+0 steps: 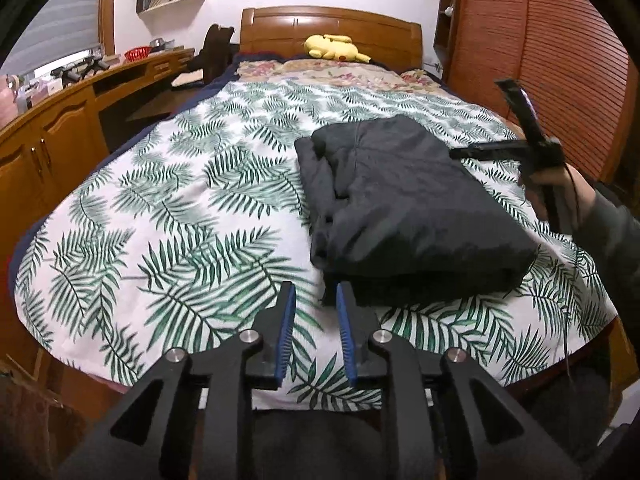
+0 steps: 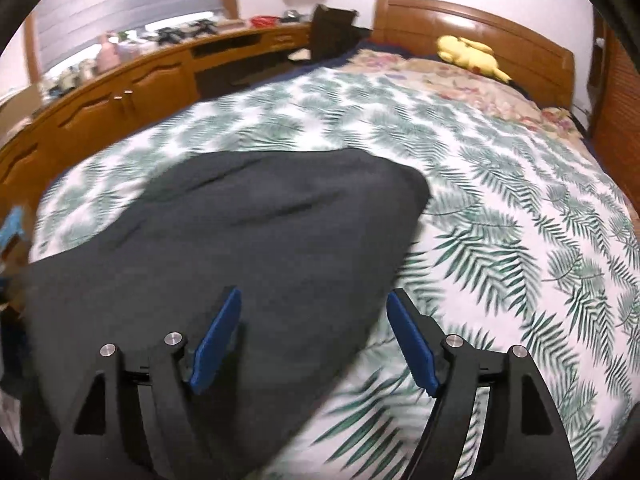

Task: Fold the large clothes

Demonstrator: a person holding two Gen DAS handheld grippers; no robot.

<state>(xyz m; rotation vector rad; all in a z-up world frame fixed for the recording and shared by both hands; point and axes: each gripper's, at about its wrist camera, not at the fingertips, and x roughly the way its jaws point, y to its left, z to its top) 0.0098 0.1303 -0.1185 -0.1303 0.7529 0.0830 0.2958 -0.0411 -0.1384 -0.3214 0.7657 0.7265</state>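
bed (image 1: 168, 208): leaf-print cover, bears the work | garment (image 1: 404, 200): dark, bulky, already folded into a thick rectangular bundle on the bed's right half, edges a bit loose on its left side; likely only tidying left | right gripper (image 2: 314, 320): fingers spread wide, nothing clamped, above the bundle | left gripper (image 1: 314, 320): fingers narrowly parted, empty, just before the bundle's near corner

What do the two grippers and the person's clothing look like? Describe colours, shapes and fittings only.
Each gripper, left and right, is a matt black frame with triangular cut-outs, round silver pivot bolts and two flat blue ribbed pads. Seen from the left wrist camera, the right gripper has a long black handle and a thin dark cable hanging below the hand. The sleeve is dark grey.
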